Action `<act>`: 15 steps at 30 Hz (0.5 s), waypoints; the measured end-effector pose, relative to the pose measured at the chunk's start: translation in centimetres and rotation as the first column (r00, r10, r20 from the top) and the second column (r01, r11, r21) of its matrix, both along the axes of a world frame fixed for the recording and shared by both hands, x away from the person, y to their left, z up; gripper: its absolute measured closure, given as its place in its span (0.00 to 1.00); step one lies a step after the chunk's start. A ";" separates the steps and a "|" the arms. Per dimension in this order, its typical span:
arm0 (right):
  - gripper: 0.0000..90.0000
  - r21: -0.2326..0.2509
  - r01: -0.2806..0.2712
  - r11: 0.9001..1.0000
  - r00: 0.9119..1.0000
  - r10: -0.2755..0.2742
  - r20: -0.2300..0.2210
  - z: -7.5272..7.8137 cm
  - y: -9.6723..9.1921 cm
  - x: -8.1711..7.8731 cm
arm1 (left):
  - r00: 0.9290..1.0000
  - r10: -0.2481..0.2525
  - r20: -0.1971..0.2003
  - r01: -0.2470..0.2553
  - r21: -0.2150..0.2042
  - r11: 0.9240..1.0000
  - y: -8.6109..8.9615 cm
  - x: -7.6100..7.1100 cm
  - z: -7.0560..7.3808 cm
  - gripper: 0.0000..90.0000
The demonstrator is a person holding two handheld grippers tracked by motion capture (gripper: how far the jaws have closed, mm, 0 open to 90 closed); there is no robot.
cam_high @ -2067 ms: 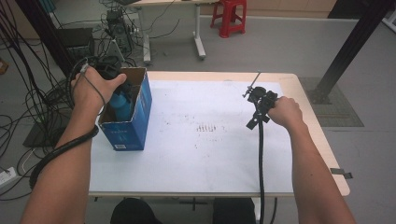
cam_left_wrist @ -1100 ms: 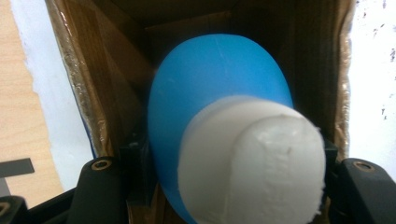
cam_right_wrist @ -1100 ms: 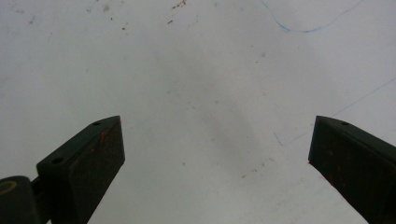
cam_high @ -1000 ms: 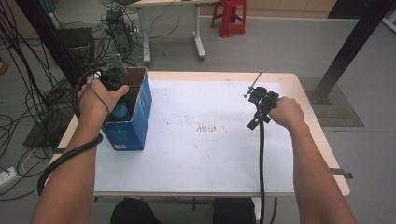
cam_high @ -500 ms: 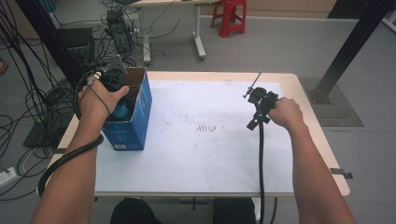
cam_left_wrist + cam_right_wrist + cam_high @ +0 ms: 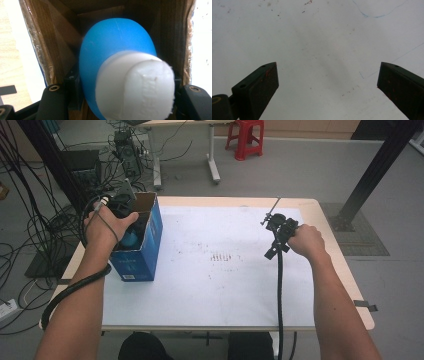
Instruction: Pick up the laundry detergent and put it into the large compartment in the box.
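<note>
Your left hand-held gripper (image 6: 120, 209) has sunk into the box (image 6: 142, 251), clenched on the bottle (image 6: 117, 65); right hand-held gripper (image 6: 276, 227) idles, jaws spread.

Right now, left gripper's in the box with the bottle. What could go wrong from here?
1. The left gripper holds the blue bottle near its white cap; the rounded body might slip or swing.
2. The bottle sits close between the cardboard box walls, so moving it could snag a wall and drag or tip the box, which stands near the table edge.
3. The right gripper hangs open over bare white sheet, not bracing the box.
</note>
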State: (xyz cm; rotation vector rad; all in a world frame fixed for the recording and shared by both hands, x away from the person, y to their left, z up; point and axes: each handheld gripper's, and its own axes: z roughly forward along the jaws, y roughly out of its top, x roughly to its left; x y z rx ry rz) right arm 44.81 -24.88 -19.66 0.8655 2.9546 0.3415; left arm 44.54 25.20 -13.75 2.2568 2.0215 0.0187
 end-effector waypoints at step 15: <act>0.04 0.000 0.002 1.000 1.000 -0.002 0.003 0.1 0.0 -0.1 | 1.000 0.006 -0.004 -0.006 -0.004 1.000 0.2 0.0 0.0 0.42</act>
